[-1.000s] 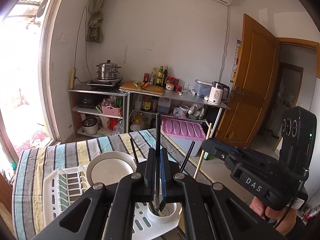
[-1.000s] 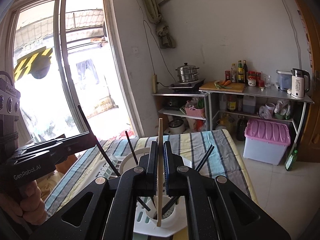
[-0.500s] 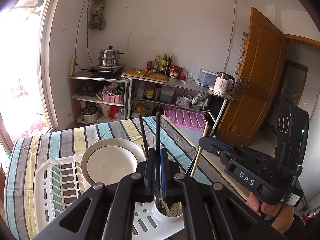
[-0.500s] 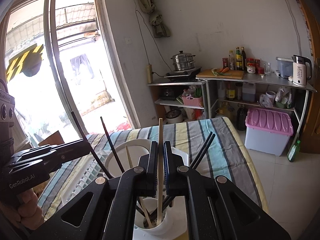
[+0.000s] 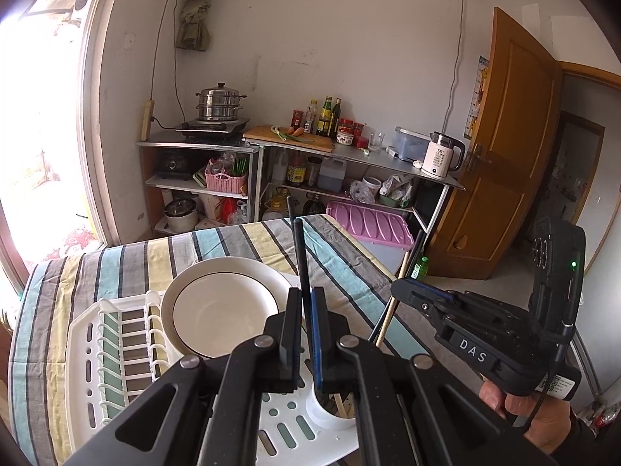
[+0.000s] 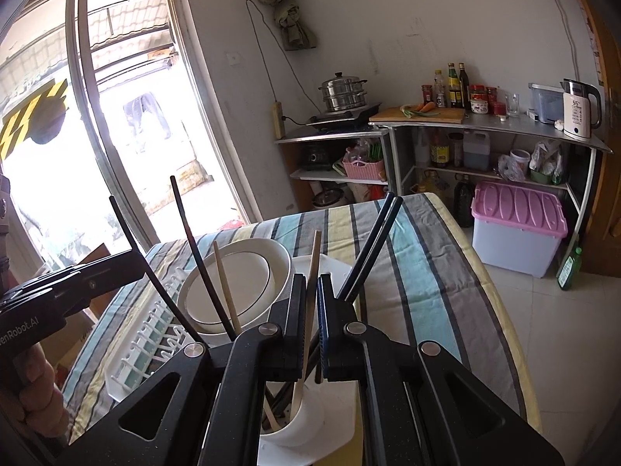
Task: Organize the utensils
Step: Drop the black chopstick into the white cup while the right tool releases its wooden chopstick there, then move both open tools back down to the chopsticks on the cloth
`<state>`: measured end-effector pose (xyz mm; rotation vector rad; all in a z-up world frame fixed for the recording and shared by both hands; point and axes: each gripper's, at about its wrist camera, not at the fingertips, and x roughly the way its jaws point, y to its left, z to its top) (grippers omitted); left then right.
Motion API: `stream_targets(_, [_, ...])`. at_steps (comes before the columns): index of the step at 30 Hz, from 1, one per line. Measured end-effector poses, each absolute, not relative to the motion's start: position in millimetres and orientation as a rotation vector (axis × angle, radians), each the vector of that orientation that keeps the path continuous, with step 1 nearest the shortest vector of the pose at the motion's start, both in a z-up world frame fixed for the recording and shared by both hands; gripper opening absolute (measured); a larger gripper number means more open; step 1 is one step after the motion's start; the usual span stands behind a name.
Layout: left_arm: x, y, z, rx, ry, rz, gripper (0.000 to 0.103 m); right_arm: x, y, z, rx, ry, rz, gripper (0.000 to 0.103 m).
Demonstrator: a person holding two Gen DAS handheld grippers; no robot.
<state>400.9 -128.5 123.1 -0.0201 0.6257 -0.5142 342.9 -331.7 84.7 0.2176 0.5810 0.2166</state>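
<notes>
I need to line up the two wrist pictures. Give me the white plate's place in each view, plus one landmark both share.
Left wrist: white plate sits left of centre, propped in the dish rack.
Right wrist: white plate lies left of centre, behind leaning chopsticks.
Shared landmark: steel steamer pot on the far shelf.

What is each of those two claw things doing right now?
Left gripper: closed on a black chopstick.
Right gripper: closed on a wooden chopstick.

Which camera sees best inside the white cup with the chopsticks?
The right wrist view: the white cup sits below the gripper, its mouth open with chopsticks inside. The left wrist view shows only a sliver of it behind the fingers.
</notes>
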Motion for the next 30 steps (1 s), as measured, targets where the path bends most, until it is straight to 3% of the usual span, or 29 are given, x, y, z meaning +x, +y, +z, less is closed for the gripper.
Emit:
stream_targets(15, [374.3,-116.6,122.1,-0.008,0.624,-0.498,0.007,318.1,-333.7,84.8,0.205,0.585,0.212,0.014])
stream_targets(30, [250.4,-76.5,107.0,0.007,0.559,-0.456,0.007,203.8,-312.0,87.1,0.135,0.529,0.204,0.014])
